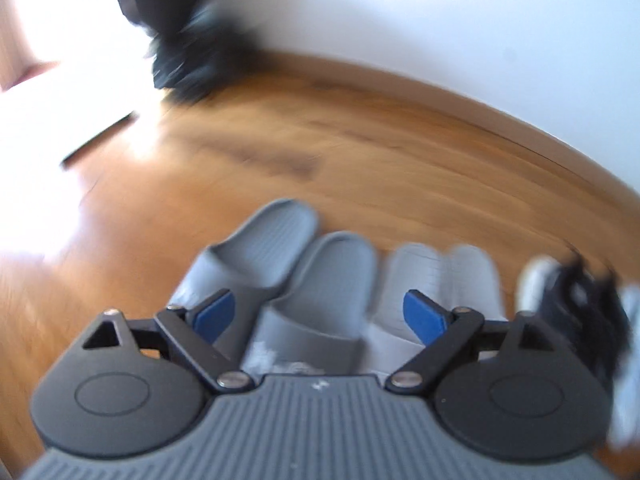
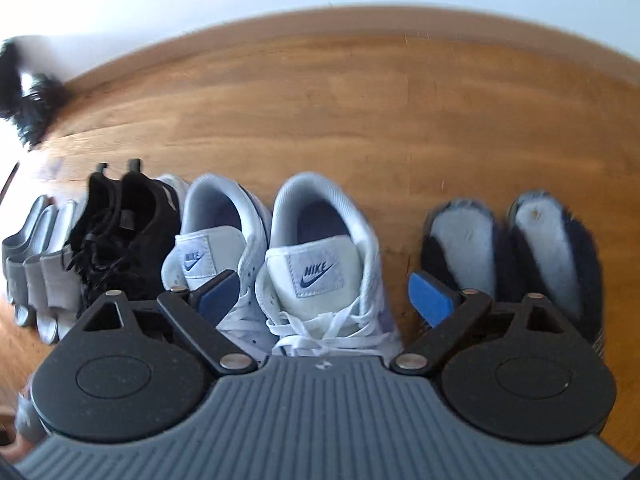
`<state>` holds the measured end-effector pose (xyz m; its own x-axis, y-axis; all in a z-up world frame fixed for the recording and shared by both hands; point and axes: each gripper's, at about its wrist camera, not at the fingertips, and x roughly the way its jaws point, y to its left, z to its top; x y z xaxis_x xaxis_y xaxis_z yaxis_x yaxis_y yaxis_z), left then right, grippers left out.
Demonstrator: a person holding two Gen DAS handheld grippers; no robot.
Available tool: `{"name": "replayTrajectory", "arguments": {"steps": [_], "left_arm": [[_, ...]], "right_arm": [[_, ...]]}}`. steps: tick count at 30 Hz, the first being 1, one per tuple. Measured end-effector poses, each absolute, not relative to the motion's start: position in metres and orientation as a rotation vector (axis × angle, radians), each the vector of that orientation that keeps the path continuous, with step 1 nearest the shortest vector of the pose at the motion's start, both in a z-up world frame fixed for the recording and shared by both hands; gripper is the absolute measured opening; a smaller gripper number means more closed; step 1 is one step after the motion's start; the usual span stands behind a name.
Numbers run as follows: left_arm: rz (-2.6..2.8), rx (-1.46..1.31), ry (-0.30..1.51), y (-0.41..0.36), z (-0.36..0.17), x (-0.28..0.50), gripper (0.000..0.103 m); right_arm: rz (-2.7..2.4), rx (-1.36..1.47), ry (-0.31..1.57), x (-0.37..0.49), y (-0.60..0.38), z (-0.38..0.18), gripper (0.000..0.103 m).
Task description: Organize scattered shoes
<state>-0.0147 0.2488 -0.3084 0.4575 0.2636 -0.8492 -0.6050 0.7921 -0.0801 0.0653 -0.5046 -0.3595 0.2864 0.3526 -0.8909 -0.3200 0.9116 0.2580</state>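
Observation:
Shoes stand in a row on the wooden floor. In the left wrist view my left gripper (image 1: 320, 314) is open and empty above a pair of dark grey slides (image 1: 304, 268), with light grey slides (image 1: 444, 280) and a black sneaker (image 1: 580, 304) to the right. In the right wrist view my right gripper (image 2: 323, 294) is open and empty above a pair of white Nike sneakers (image 2: 316, 248). Left of them are black sneakers (image 2: 124, 232) and grey slides (image 2: 36, 252); right are dark blue fuzzy slippers (image 2: 516, 248).
A white wall (image 1: 440, 20) runs along the far edge of the floor (image 2: 320, 112). A blurred black object (image 1: 188, 40) stands by the wall at the far left; it also shows in the right wrist view (image 2: 28, 96). Bright glare covers the left floor.

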Motion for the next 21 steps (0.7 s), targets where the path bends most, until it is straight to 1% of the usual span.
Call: {"name": "replayTrajectory", "arguments": {"steps": [2, 5, 9, 11, 14, 15, 17, 19, 21], "left_arm": [[0.546, -0.391, 0.981, 0.248, -0.311, -0.023, 0.091], [0.566, -0.373, 1.001, 0.249, -0.313, -0.041, 0.091], [0.687, -0.520, 0.908, 0.265, -0.309, -0.089, 0.091], [0.763, -0.509, 0.921, 0.263, -0.303, -0.099, 0.091], [0.785, -0.501, 0.891, 0.252, -0.290, -0.120, 0.091], [0.792, -0.499, 0.880, 0.248, -0.286, -0.127, 0.091], [0.766, -0.499, 0.885, 0.246, -0.281, -0.140, 0.091], [0.768, -0.484, 0.880, 0.247, -0.274, -0.154, 0.091], [0.780, -0.482, 0.861, 0.251, -0.267, -0.167, 0.091]], "right_arm": [[0.489, 0.056, 1.221, 0.054, -0.503, -0.355, 0.093], [0.565, 0.039, 1.286, 0.044, -0.459, -0.341, 0.092], [0.717, -0.100, 1.335, 0.020, -0.371, -0.322, 0.091], [0.769, -0.197, 1.290, -0.005, -0.304, -0.303, 0.090], [0.825, -0.147, 1.310, -0.036, -0.235, -0.282, 0.090], [0.848, -0.137, 1.323, -0.047, -0.214, -0.277, 0.088], [0.878, -0.188, 1.324, -0.079, -0.162, -0.266, 0.087], [0.880, -0.191, 1.326, -0.101, -0.128, -0.258, 0.083], [0.875, -0.162, 1.342, -0.119, -0.102, -0.253, 0.081]]}}
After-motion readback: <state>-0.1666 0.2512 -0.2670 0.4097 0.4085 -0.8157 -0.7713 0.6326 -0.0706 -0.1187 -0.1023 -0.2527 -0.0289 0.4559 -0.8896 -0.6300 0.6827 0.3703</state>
